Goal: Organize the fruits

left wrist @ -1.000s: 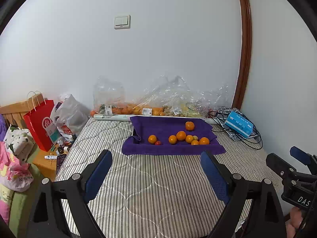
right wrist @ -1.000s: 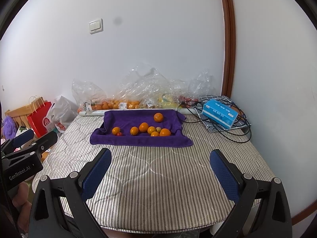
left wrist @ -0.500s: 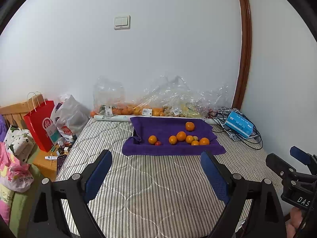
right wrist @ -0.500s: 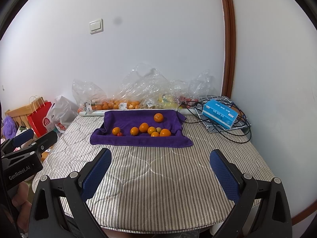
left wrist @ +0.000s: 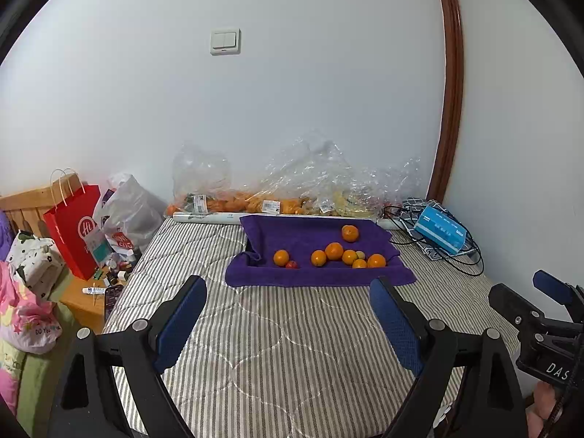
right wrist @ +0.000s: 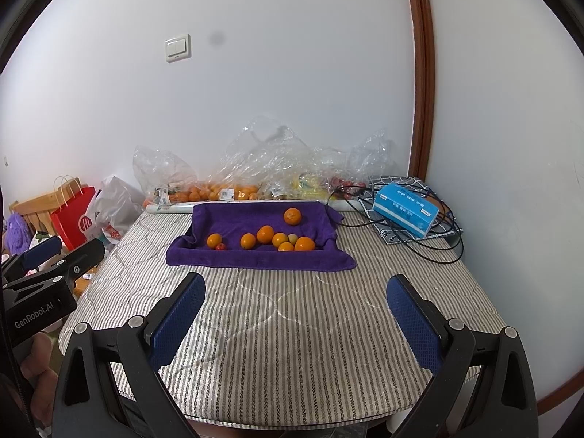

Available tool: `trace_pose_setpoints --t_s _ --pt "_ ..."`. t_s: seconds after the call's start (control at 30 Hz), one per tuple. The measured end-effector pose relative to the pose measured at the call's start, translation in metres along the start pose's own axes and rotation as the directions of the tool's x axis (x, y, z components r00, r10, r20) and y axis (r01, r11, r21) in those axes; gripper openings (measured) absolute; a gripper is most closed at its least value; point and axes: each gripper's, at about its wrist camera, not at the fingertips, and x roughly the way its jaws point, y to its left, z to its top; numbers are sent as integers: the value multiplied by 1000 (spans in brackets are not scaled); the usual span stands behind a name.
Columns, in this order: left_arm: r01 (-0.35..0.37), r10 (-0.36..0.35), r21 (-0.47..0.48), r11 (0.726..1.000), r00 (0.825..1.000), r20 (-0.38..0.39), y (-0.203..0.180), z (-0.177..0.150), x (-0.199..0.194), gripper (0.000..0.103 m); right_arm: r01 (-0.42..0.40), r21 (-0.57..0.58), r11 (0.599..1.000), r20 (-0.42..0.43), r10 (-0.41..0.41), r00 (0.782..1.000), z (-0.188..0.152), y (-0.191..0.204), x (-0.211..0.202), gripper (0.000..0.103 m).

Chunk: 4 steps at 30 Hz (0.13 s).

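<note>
A purple towel (left wrist: 310,226) (right wrist: 233,219) lies over a tray at the far side of the striped table. Several oranges rest on it, one apart at the back (left wrist: 350,233) (right wrist: 292,216), the others in a row with a small red fruit (left wrist: 291,264) (right wrist: 220,246) and a small greenish fruit (left wrist: 360,254) (right wrist: 292,237). My left gripper (left wrist: 288,314) is open and empty above the table's near part. My right gripper (right wrist: 295,314) is open and empty, well short of the towel.
Clear plastic bags of fruit (left wrist: 292,197) (right wrist: 255,182) line the wall behind the towel. A blue tissue box (left wrist: 440,228) (right wrist: 405,210) sits on black cables at the right. A red paper bag (left wrist: 75,226) and clutter stand left of the table.
</note>
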Motion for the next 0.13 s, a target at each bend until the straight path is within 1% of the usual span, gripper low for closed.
trace_pose_setpoints --t_s 0.07,0.1,0.13 --pt "7 -7 -6 1000 1000 0 1 1 0 91 0 0 1000 1 0 1000 0 0 0 99" --pt "22 -22 2 1000 1000 13 0 0 -1 91 0 -1 1000 0 0 1000 -1 1 0 99" --pt "20 -21 14 1000 999 30 -1 -1 -3 91 -1 -3 1000 0 1 1000 -1 1 1 99"
